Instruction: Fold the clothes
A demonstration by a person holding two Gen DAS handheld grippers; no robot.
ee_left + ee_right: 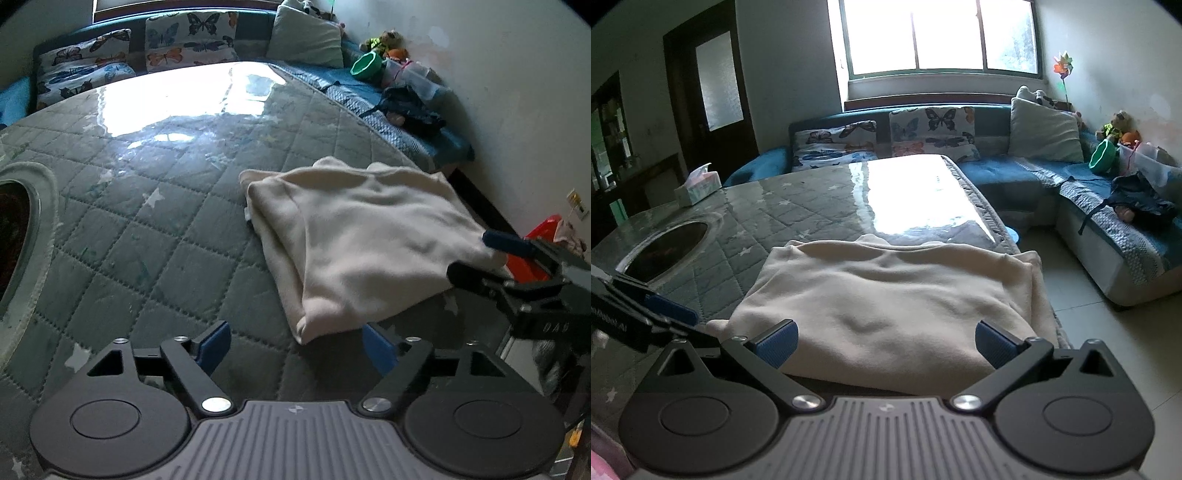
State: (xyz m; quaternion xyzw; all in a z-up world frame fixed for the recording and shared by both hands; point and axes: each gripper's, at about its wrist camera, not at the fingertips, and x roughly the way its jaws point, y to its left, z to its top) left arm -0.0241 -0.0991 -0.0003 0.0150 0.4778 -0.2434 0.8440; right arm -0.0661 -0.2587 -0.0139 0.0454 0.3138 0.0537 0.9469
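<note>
Item: cream garment [886, 295], folded into a thick, roughly square bundle, lying on the quilted table cover [147, 229], a grey-green cloth with pale stars under a glossy clear sheet; the garment serves as landmark for all entries below. Nearest to it, left gripper [297, 345]: jaws spread wide, blue pads either side of the garment's near folded corner, neither pad pressing on the cloth, nothing held. Right gripper [886, 343]: jaws likewise wide apart, blue pads flanking the garment's near edge; in the left wrist view one blue finger lies against the cloth's edge, but no grip is visible and nothing is lifted. The garment sits at the table corner, one edge reaching the cover's border next to the tiled floor [1108, 369]. Left of the garment, on the same cover: an oval dark opening [668, 247] with a pale rim. Beyond that opening, a tissue box [698, 186] at the table's far left edge. Behind the garment, strong window glare on the clear sheet. Farther back: blue sofa [997, 173] bearing butterfly-print cushions [932, 131] and a plain pale cushion [1045, 131]. Right of the garment, on the sofa's side run: dark clothing [1141, 201], green bowl [1102, 155], clear plastic box [1152, 166], soft toys [1117, 125]. Farthest: window [938, 33], pinwheel [1062, 66], dark door [713, 85].
</note>
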